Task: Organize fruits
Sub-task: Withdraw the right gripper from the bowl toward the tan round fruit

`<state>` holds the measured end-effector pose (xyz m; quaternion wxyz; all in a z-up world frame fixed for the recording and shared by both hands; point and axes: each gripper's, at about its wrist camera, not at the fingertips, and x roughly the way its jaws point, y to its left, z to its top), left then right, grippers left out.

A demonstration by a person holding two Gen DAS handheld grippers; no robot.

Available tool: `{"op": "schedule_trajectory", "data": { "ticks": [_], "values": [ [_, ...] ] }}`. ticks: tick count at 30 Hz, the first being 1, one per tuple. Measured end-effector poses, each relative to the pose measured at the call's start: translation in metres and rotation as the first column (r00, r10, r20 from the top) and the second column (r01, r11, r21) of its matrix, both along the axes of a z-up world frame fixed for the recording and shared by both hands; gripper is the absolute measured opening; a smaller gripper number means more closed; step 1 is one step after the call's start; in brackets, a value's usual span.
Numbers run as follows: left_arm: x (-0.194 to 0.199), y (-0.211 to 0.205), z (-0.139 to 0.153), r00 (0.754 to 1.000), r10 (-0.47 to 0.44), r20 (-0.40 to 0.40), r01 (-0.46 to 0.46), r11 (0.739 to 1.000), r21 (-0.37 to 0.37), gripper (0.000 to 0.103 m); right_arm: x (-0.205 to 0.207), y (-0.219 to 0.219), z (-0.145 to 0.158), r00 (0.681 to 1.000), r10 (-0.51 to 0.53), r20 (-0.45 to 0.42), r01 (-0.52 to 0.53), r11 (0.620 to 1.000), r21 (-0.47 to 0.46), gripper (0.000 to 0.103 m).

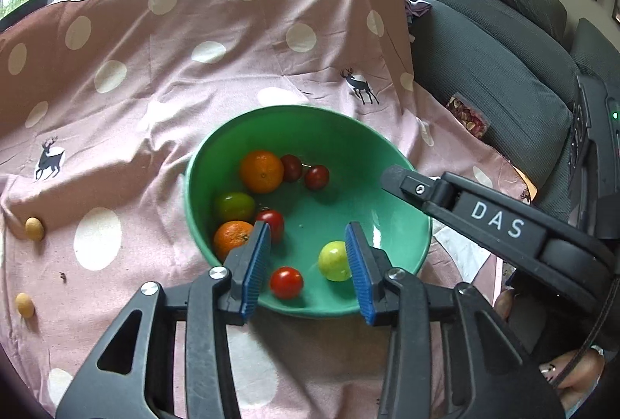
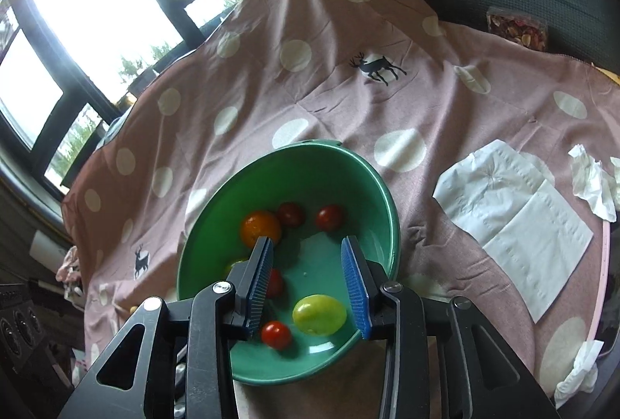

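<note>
A green bowl (image 1: 217,147) sits on a pink polka-dot cloth and also shows in the right wrist view (image 2: 306,155). It holds two oranges (image 1: 261,171), several red tomatoes (image 1: 286,282), a green-red fruit (image 1: 233,206) and a yellow-green fruit (image 1: 334,260), seen again in the right wrist view (image 2: 318,314). My left gripper (image 1: 308,266) is open and empty over the bowl's near rim. My right gripper (image 2: 308,281) is open and empty above the bowl; it shows in the left wrist view (image 1: 395,176) over the bowl's right rim.
Two small tan fruits (image 1: 34,228) (image 1: 24,304) lie on the cloth at the left. White paper napkins (image 2: 511,221) and crumpled tissues (image 2: 593,186) lie to the bowl's right. A grey sofa (image 1: 503,43) with a snack packet (image 1: 467,116) stands behind.
</note>
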<state>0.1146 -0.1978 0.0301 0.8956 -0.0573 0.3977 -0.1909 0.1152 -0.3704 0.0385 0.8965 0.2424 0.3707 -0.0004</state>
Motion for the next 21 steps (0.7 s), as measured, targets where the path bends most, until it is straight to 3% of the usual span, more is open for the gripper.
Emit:
{"op": "schedule_trajectory", "data": {
  "ticks": [5,11,18,21],
  "values": [
    [-0.011,0.043,0.014,0.993,0.112,0.022,-0.112,0.994,0.005,0.048,-0.005,-0.005,0.005,0.998,0.016,0.057,-0.020,0.998,0.067,0.045],
    [-0.029,0.110,0.016,0.965,0.257,0.041,-0.258,0.966,0.028,0.057,-0.013,-0.026,0.004,0.995,-0.053,0.085,0.038,0.986,0.165,0.055],
    [-0.032,0.185,-0.013,0.873,0.486,-0.027,-0.482,0.871,0.091,0.056,-0.009,-0.008,0.006,0.997,-0.035,0.068,0.027,0.993,0.116,0.055],
    [-0.032,0.201,-0.021,0.852,0.521,-0.047,-0.516,0.852,0.083,0.057,-0.006,0.012,0.009,0.997,0.017,0.069,-0.021,0.998,0.060,0.055]
  ]
}}
